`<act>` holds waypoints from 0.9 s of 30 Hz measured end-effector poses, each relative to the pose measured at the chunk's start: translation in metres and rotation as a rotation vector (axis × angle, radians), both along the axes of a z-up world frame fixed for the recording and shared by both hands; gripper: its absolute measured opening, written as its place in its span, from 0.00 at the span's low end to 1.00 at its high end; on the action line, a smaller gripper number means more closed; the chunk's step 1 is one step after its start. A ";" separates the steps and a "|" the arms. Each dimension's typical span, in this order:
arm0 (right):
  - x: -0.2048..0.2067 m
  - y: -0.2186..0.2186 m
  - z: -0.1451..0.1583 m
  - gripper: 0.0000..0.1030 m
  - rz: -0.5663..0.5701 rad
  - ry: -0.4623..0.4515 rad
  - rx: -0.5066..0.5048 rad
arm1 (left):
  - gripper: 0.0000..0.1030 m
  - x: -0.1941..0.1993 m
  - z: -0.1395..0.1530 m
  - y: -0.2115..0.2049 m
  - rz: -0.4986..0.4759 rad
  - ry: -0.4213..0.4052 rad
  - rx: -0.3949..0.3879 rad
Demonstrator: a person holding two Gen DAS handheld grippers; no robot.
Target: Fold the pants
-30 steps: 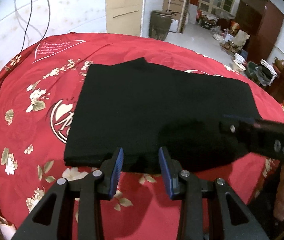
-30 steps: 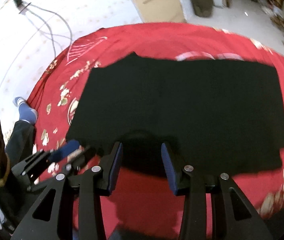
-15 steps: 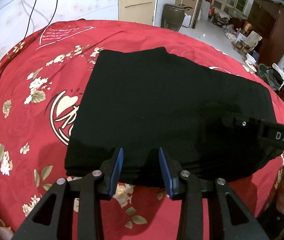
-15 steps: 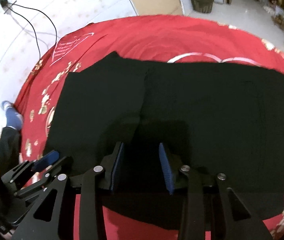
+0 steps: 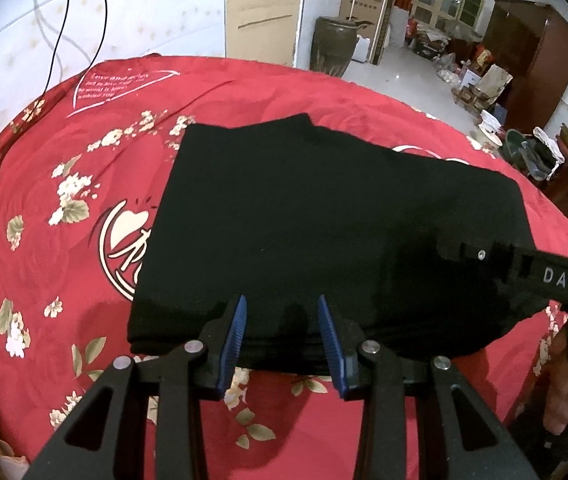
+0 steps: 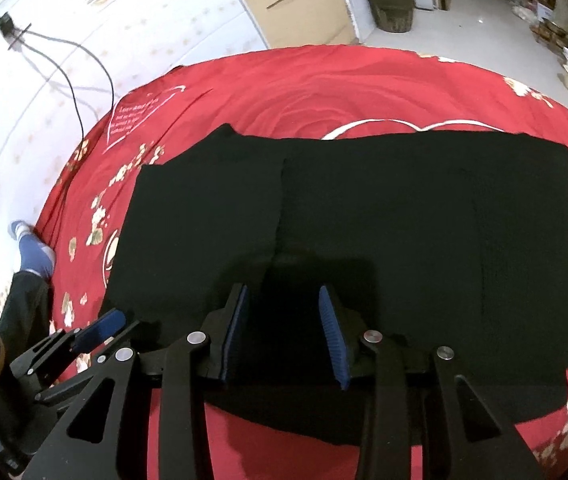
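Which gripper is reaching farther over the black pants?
The right gripper: its blue fingertips sit well over the black pants. The left gripper only reaches the near folded edge.

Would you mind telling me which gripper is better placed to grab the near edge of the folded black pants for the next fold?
Probably left: the left gripper is open, straddling the folded black pants' near edge.
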State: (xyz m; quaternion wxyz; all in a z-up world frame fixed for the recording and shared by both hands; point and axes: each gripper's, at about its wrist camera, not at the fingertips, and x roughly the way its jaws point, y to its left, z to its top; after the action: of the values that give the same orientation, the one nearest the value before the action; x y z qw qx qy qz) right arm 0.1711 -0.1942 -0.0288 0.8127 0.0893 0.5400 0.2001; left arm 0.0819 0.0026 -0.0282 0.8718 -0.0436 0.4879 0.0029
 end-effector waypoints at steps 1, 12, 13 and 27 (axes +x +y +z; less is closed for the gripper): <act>-0.002 -0.002 0.001 0.36 -0.010 0.008 0.004 | 0.39 0.000 0.002 -0.001 -0.004 -0.005 -0.001; -0.038 -0.044 0.008 0.60 -0.246 0.140 -0.007 | 0.39 -0.011 0.014 -0.014 -0.062 -0.030 0.001; -0.040 -0.049 0.005 0.62 -0.281 0.166 -0.016 | 0.39 -0.012 0.014 -0.015 -0.066 -0.033 0.000; -0.028 -0.088 -0.017 0.72 -0.596 0.207 0.052 | 0.39 -0.011 0.015 -0.008 -0.048 -0.036 -0.026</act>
State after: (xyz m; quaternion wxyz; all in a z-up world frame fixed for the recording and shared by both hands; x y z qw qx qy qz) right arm 0.1436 -0.2819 -0.0454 0.7738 0.2842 0.5645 -0.0430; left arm 0.0706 -0.0057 -0.0128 0.8796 -0.0431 0.4731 -0.0250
